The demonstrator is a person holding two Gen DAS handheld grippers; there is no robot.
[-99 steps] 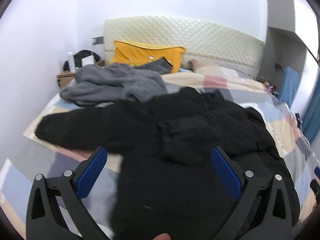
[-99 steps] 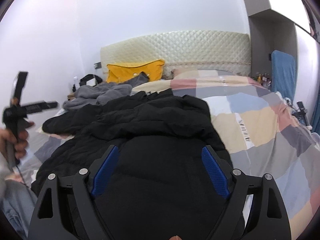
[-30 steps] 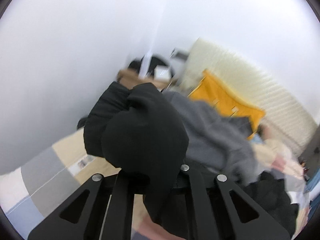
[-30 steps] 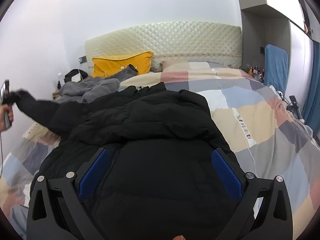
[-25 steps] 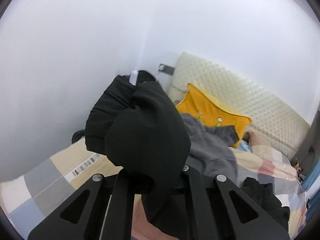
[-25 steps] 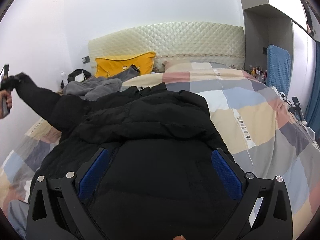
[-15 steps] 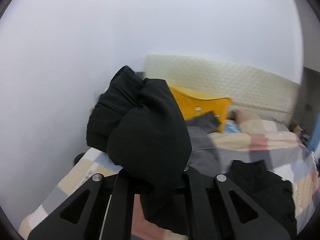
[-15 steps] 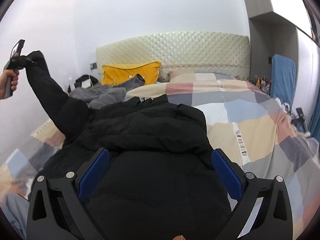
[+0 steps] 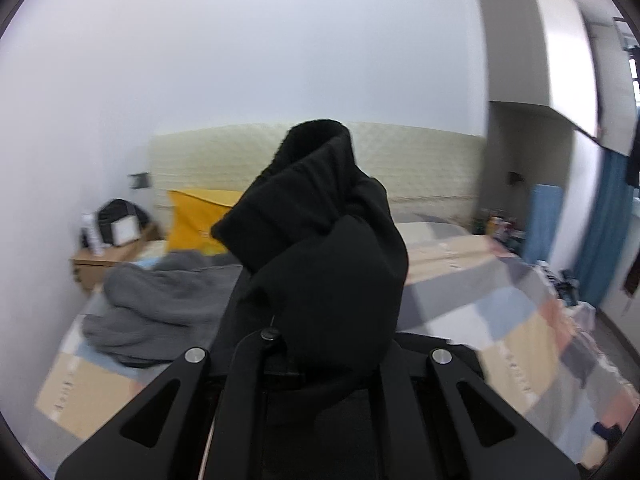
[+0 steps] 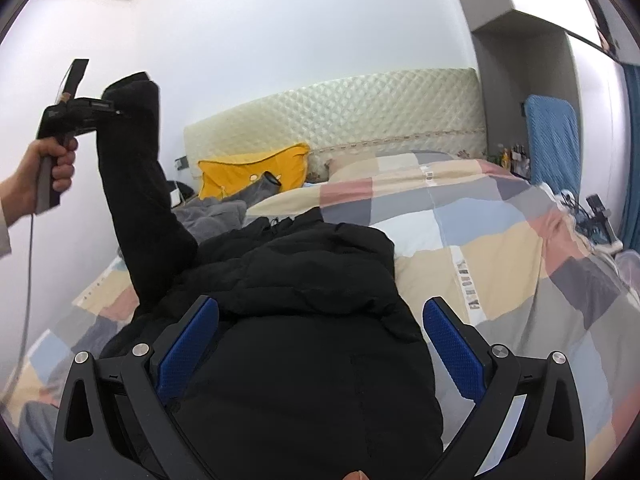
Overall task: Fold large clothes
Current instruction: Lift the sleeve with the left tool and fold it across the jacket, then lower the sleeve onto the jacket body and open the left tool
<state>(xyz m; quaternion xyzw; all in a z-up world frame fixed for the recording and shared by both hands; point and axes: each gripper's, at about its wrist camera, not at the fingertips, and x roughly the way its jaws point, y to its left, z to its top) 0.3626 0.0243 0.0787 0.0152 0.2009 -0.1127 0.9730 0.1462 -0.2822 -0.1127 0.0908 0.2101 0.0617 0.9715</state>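
Observation:
A black padded jacket (image 10: pixel 304 320) lies spread on the checked duvet (image 10: pixel 500 248). My left gripper (image 10: pixel 108 110), held in a hand (image 10: pixel 52 168), is shut on the cuff of the jacket's left sleeve (image 10: pixel 140 184) and holds it high, so the sleeve stands nearly upright off the bed. In the left wrist view the bunched cuff (image 9: pixel 320 240) covers the fingertips of the left gripper (image 9: pixel 316 344). My right gripper (image 10: pixel 320 312) hovers open over the jacket's body, with its blue pads (image 10: pixel 188 344) apart and nothing pressed between them.
A grey garment (image 9: pixel 160 304) lies heaped at the bed's left, before a yellow pillow (image 10: pixel 256 172) and the quilted headboard (image 10: pixel 360 108). A bedside table (image 9: pixel 108 260) stands by the left wall. A blue cloth (image 10: pixel 552 140) hangs at the right.
The left gripper has lifted the sleeve from out at the bed's left side up into the air and swung round to face the headboard. The right gripper stayed open over the jacket.

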